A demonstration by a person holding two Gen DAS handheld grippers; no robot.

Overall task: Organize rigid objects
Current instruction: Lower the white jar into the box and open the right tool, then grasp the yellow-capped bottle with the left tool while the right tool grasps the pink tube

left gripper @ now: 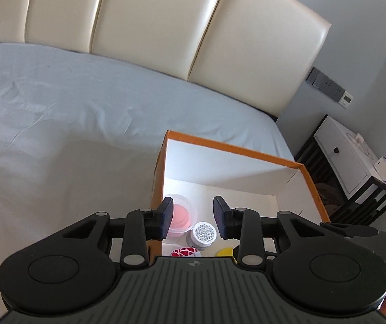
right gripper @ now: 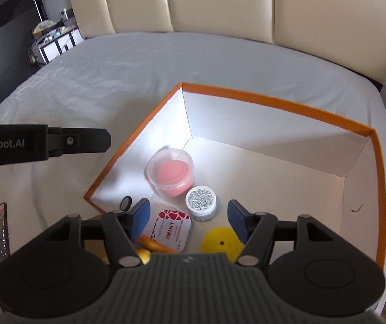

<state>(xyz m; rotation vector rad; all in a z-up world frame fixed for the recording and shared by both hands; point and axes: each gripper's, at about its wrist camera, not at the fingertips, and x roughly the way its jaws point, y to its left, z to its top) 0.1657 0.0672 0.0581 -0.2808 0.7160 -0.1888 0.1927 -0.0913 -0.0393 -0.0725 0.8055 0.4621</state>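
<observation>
Your right gripper [right gripper: 188, 220] is open wide and holds nothing. Its two blue pads [right gripper: 141, 217] have only air between them. Your left gripper [left gripper: 193, 217] is open too, but not as wide, and it is empty as well.

Both grippers hang over the near side of the big white cardboard box with the orange rim [right gripper: 273, 98], which sits on the grey bed sheet [right gripper: 117, 81]. Both point down into it.

Start from your right gripper and look outward. The flat white tin with red spots and the word IMINT [right gripper: 172, 228] lies just under the left pad, at about 7 o'clock from the middle of the gap. Its long side runs toward 1 o'clock. The round yellow disc with a small hole [right gripper: 221, 241] lies near the right pad, at about 5 o'clock. The small white round jar with tiny print on its lid [right gripper: 201, 201] sits just past the gap, at about 1 o'clock. The clear plastic tub with a pink squishy ball inside [right gripper: 171, 174] is farther out, at about 11 o'clock, close to the left wall.

Everything small is already in the box. I think your right hand is nearer to the tin and the disc, so use that one if something needs moving.
</observation>
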